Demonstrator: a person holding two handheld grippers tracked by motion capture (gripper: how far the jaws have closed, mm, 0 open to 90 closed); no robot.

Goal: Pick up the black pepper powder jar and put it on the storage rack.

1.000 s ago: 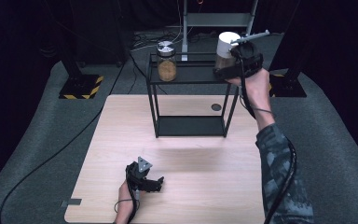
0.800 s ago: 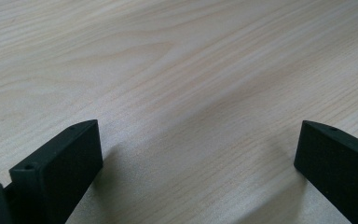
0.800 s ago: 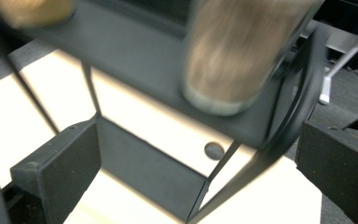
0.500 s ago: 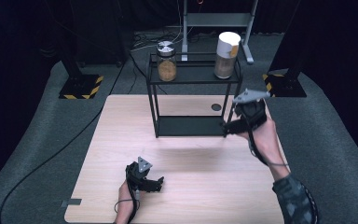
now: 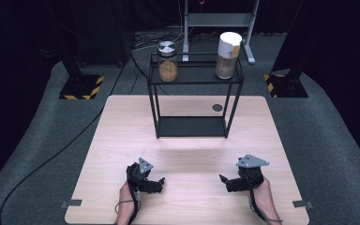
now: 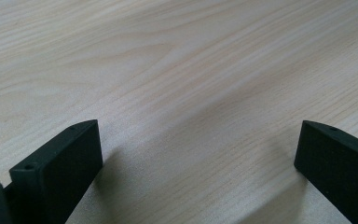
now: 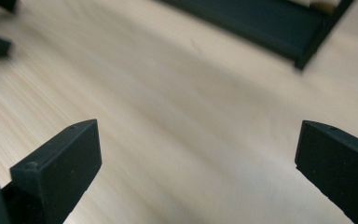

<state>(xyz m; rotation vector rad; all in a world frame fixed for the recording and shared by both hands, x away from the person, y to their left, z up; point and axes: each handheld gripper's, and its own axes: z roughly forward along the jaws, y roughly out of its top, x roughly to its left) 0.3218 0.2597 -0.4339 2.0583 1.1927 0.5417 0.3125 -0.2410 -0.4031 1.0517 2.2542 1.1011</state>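
My left gripper [image 5: 155, 183] sits low over the pale wooden table [image 5: 122, 140], jaws spread wide with nothing between them; the left gripper view has bare wood grain [image 6: 177, 93] running between the two black jaw tips. My right gripper [image 5: 228, 183] mirrors it just across from the left, jaws equally wide apart and holding nothing, tips turned inward toward the other hand.

Ahead of both grippers, well apart from them, stands the black metal two-tier rack [image 5: 193, 125]. On its top shelf, ahead and slightly right of my right gripper, is the tall white-lidded cylindrical canister [image 5: 228, 55]; toward the other end of that shelf, ahead of my left gripper, stands the glass jar with a metal lid and brown contents [image 5: 167, 62].

I judge the work to be resting, with both jars up on the shelf and my hands parked. To do this well I keep both grippers low, level and clear of the rack's legs, and keep the jaws wide so that no pad drags on the wood.

The right gripper view is blurred: I make out the rack's lower shelf [image 7: 270, 28] at the top and dark shapes at upper left that are probably my other gripper, though I cannot be sure. The canister's label and the jar's exact contents are too small to read. A small dark round spot [image 5: 217, 107] on the table beside the rack I cannot identify.
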